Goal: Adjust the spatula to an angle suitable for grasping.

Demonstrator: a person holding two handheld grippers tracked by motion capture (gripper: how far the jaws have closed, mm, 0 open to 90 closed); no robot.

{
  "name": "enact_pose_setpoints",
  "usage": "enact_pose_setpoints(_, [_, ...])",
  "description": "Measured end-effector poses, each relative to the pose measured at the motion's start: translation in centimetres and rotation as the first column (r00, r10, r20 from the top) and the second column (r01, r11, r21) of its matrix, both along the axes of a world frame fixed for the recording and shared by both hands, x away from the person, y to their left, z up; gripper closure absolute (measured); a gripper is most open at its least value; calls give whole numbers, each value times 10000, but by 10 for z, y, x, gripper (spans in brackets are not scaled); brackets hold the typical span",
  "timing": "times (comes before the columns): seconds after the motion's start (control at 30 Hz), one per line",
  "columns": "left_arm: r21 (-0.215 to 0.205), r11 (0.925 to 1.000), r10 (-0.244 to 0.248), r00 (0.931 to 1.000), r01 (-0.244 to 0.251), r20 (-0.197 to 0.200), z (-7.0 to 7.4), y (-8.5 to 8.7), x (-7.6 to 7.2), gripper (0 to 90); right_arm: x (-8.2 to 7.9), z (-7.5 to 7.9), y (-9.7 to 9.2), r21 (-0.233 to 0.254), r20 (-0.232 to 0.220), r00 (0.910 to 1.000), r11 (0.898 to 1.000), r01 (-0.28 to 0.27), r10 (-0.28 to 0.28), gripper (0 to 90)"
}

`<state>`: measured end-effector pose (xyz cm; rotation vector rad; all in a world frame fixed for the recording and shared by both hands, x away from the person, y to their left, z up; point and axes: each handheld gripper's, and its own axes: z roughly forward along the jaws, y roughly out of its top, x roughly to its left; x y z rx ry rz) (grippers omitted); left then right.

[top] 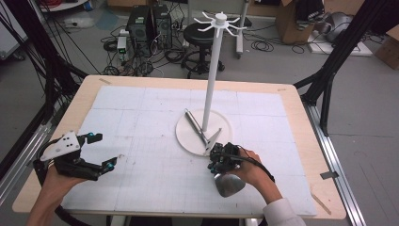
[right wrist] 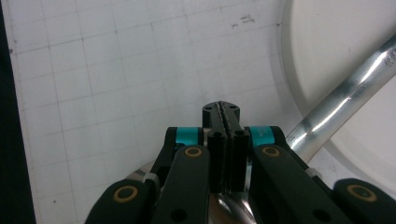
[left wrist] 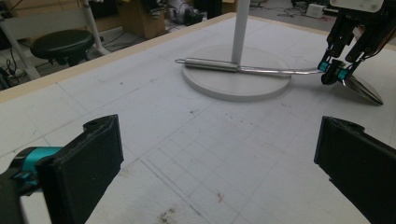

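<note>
The right gripper point(top: 221, 157) has its jaws pressed together on the neck of a steel ladle point(left wrist: 261, 70), perhaps to lift it. The handle leans on the round base point(top: 188, 136) of the white hook stand point(top: 211, 70), mid-table. At near left, the left gripper point(top: 101, 150) waits, jaws wide apart and empty.

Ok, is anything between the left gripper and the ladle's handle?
Nothing visible: only bare mat lies between the open left gripper and the handle, which rests on the stand's base. The pole stands behind it.
</note>
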<state>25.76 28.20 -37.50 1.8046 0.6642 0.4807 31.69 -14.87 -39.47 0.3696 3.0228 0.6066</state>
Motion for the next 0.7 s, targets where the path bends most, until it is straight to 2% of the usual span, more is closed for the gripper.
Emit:
enact_pose_setpoints(0.13, [40, 10000, -27, 10000, 27, 9, 0, 0, 0, 17, -1, -1, -3, -220, -25, 10000, 9998, -36, 35, 898])
enact_pose_setpoints(0.7, [14, 10000, 3, 10000, -3, -3, 0, 0, 0, 17, -4, 0, -21, -592, -202, 9997, 9982, 117, -129, 898])
